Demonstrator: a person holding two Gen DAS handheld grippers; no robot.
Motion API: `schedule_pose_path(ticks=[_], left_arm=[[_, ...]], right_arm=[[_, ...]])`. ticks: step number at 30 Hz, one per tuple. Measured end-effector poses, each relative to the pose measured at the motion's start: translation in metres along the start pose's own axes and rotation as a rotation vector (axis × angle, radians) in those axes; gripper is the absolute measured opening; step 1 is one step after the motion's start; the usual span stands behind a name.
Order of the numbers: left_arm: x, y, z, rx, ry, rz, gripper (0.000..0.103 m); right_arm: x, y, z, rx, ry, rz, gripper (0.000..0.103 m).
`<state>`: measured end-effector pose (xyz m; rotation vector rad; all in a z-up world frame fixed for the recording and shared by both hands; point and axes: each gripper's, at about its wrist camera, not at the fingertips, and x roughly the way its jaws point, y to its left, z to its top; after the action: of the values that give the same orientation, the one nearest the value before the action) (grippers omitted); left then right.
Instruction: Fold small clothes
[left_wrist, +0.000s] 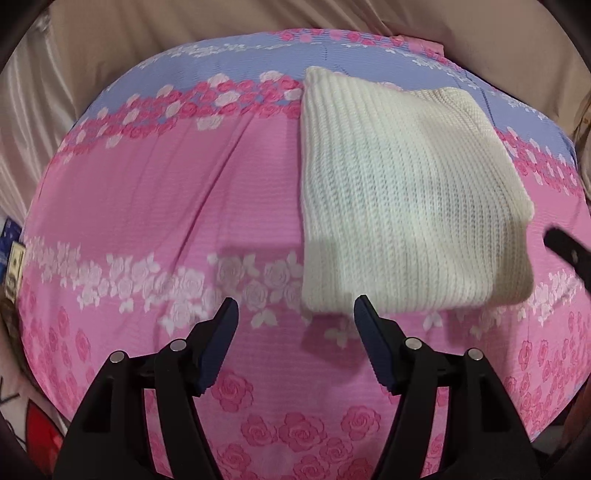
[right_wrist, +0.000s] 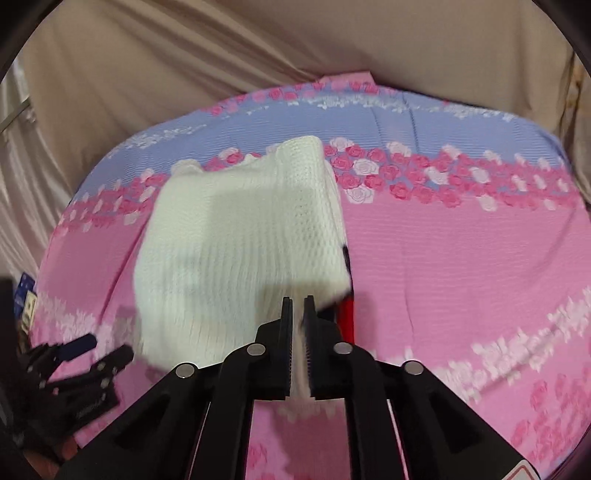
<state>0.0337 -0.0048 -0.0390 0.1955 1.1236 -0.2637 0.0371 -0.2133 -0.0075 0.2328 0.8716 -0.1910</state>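
Observation:
A folded white ribbed knit garment (left_wrist: 402, 195) lies on a pink and blue rose-print cloth (left_wrist: 177, 199). My left gripper (left_wrist: 295, 314) is open and empty, just in front of the garment's near left corner. My right gripper (right_wrist: 298, 306) is shut on the garment's (right_wrist: 236, 236) near edge, with white knit pinched between its fingers, and the fabric looks lifted a little there. Something red and dark (right_wrist: 347, 314) shows under the garment's right edge; I cannot tell what it is. The left gripper also shows in the right wrist view (right_wrist: 99, 347), open.
The rose-print cloth (right_wrist: 461, 266) covers the whole work surface. Beige draped fabric (right_wrist: 221, 66) hangs behind it. A blue and white item (left_wrist: 11, 258) sits at the far left edge. The right gripper's finger tip (left_wrist: 565, 243) shows at the right edge of the left wrist view.

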Motion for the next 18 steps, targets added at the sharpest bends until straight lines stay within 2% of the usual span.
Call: schedule_pose_path(ticks=[2, 4, 5, 6, 11, 18], left_arm=[[-0.005, -0.005, -0.013, 0.003, -0.019, -0.004, 0.063], [-0.009, -0.015, -0.025, 0.028, -0.041, 0.014, 0.065], [-0.01, -0.02, -0.029, 0.039, -0.046, 0.02, 0.069], [-0.01, -0.025, -0.034, 0.048, -0.05, 0.025, 0.071], [-0.006, -0.039, -0.048, 0.049, -0.028, 0.001, 0.074], [-0.012, -0.044, -0.051, 0.034, -0.041, 0.0, 0.076]], right_arm=[[-0.007, 0.001, -0.026, 0.023, 0.016, -0.03, 0.013], [-0.011, 0.003, -0.05, 0.046, 0.019, -0.073, 0.026], [-0.012, 0.002, -0.056, 0.054, 0.019, -0.094, 0.036], [-0.012, 0.003, -0.061, 0.059, 0.02, -0.111, 0.04], [-0.004, 0.006, -0.079, 0.061, 0.068, -0.099, 0.04], [-0.015, 0.015, -0.083, 0.029, 0.039, -0.098, 0.046]])
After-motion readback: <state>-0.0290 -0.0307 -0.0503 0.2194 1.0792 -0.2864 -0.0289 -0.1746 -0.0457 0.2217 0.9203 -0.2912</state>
